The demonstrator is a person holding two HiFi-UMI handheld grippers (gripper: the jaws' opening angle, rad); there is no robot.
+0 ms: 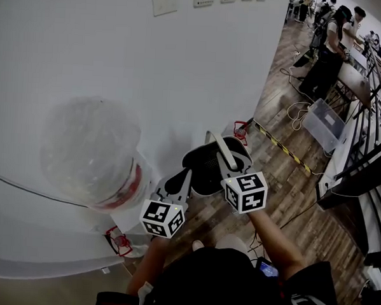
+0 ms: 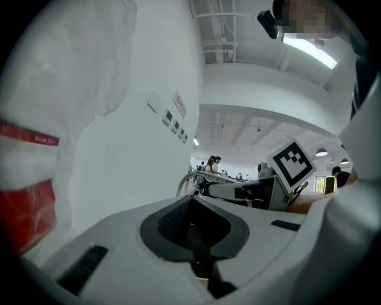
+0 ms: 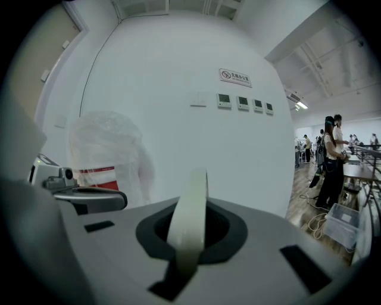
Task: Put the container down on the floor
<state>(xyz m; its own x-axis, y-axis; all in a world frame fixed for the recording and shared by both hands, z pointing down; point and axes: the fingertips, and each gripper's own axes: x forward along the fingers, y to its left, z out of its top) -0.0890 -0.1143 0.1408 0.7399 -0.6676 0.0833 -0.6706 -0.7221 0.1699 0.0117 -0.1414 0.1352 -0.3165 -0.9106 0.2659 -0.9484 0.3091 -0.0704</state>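
The container is a dark, oval mesh tub with a pale handle strap, hanging in the air between my two grippers close to the white wall. My left gripper is shut on its black mesh rim. My right gripper is shut on the pale strap, which arches up out of its jaws. In the left gripper view the right gripper's marker cube shows just beyond the container. Below the rim, the tub's body is hidden.
A big translucent plastic-wrapped jug with a red label stands at the left against the wall. Wooden floor runs to the right, with a yellow-black strip, a clear bin, cables, tables and people.
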